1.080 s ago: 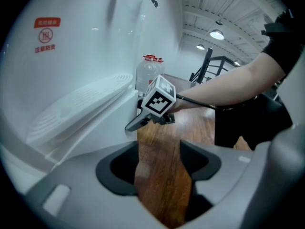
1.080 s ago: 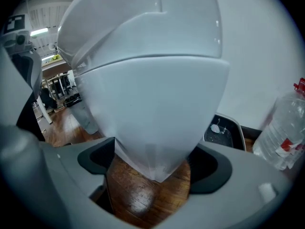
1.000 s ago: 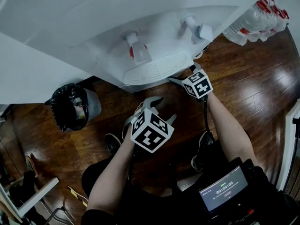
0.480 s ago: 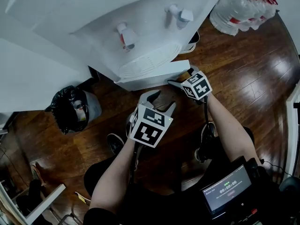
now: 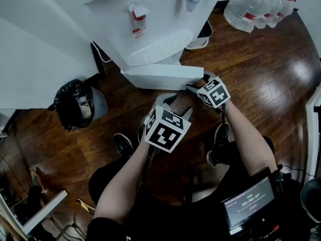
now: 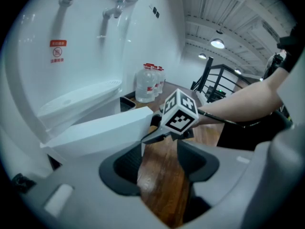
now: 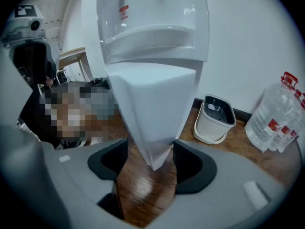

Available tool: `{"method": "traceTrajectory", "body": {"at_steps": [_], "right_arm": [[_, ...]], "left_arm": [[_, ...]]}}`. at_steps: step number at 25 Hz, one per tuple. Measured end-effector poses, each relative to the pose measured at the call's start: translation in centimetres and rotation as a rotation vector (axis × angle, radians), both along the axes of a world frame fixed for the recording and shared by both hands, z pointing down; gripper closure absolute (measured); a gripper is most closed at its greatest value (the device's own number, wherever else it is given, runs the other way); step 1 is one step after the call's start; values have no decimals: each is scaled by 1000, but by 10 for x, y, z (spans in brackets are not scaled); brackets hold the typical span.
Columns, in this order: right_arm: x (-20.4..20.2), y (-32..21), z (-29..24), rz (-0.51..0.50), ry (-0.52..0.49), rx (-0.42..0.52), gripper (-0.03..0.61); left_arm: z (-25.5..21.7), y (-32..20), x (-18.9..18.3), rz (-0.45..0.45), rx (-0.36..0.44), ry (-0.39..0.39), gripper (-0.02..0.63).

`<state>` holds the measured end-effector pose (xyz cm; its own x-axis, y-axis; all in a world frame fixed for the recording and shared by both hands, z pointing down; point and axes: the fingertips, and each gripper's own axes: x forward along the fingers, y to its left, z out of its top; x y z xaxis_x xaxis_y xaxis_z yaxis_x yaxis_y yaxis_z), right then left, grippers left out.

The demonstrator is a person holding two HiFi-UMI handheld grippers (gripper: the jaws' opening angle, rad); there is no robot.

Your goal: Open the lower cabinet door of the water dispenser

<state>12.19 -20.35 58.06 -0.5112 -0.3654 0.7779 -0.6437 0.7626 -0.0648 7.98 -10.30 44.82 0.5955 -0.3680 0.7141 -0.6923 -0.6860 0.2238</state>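
And the door is already off its frame! The tall white plastic water dispenser [image 5: 150, 29] stands at the far side. Its flat white lower cabinet door [image 5: 160, 77] sticks out from the bottom front over the dark wooden floor [image 5: 261, 64], with the free edge to the right and well clear of the cabinet. So the opening looks mostly done. What is likely left is to carry the door wider, or simply let go.

The right gripper [image 5: 197, 83] has that free edge. Its jaws have just been closing, and in the right gripper view the door's corner sits between them with the pads up against both faces in a firm pinch. The right forearm reaches out long from the near side, with the gripper angled down and away toward the door's right end.

The left gripper [image 5: 175, 106] hovers nearer and to the left, just short of the door. Its jaws have just eased in a little but stand well apart, with only floor between them and nothing held. The left arm is bent and tucked closer, its gripper also tipped downward.
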Motion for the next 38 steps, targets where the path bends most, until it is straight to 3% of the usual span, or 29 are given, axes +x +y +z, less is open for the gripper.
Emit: {"method": "traceTrajectory", "body": {"at_steps": [5,10,12,18,25,31,38], "right_arm": [[1,25,-2,-25,23,-11,282],[-1,48,-3,-40,78,12,369],[-1,60,-1,-52,85,10,383],[-12,96,-2,-112,84,-2,399],[-34,142,-3,-297,111,8,421],[-75,178,-14,-514,133,52,425],[-98,197,-18,-568,91,37,440]], "left_arm": [[1,6,-9,-185,-86,99,388],[-4,11,-26,-339,-102,170,408],[-5,19,-28,-345,-99,164,408],[11,43,-39,-298,-76,52,408],[13,64,-57,-285,-123,80,408],[14,62,-95,-375,-113,71,408],[4,62,-105,-396,-108,83,416]]}}
